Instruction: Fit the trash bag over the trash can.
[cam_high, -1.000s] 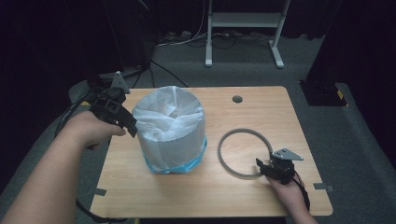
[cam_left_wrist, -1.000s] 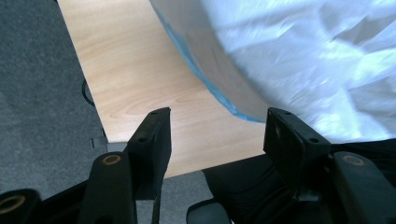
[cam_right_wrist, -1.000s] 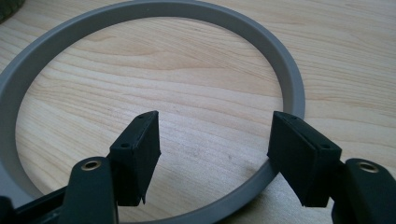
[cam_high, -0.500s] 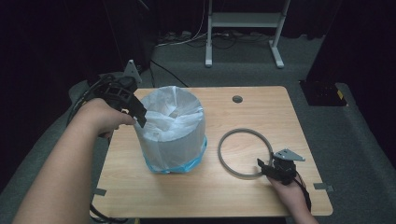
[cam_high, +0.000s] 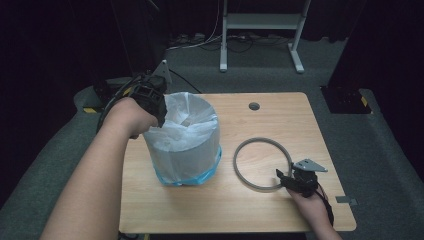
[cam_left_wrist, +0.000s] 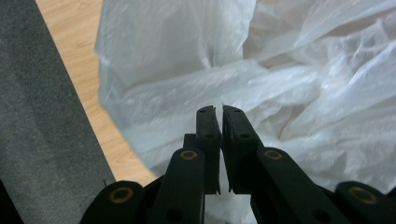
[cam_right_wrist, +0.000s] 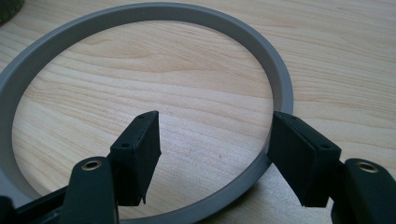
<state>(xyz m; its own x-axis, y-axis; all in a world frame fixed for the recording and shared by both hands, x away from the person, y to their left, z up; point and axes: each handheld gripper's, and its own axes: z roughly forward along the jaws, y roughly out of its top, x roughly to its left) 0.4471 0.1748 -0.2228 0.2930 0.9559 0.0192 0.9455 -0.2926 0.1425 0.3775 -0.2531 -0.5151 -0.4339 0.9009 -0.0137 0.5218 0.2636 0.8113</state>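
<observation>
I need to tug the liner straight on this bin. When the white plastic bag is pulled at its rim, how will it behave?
The white plastic bag looks thin and crinkled, so it will probably be floppy, stretching and bunching rather than sliding as one piece. The left tool has just been closing on a fold of it; such film may slip or tear if yanked.

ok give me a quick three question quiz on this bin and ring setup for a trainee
1. True or false: the left gripper has its jaws closed on the white bag at the bin's rim.
2. Which thing lies flat on the table between the right gripper's jaws? A) grey ring B) blue bag C) cable
3. Fill in: below the white bag, a ___ bag edge shows at the bin's base.

Key: 1 true, the jaws have just been closing, with thin film between them. 2 A, the grey ring; the jaws stand open around it. 3 blue.
</observation>
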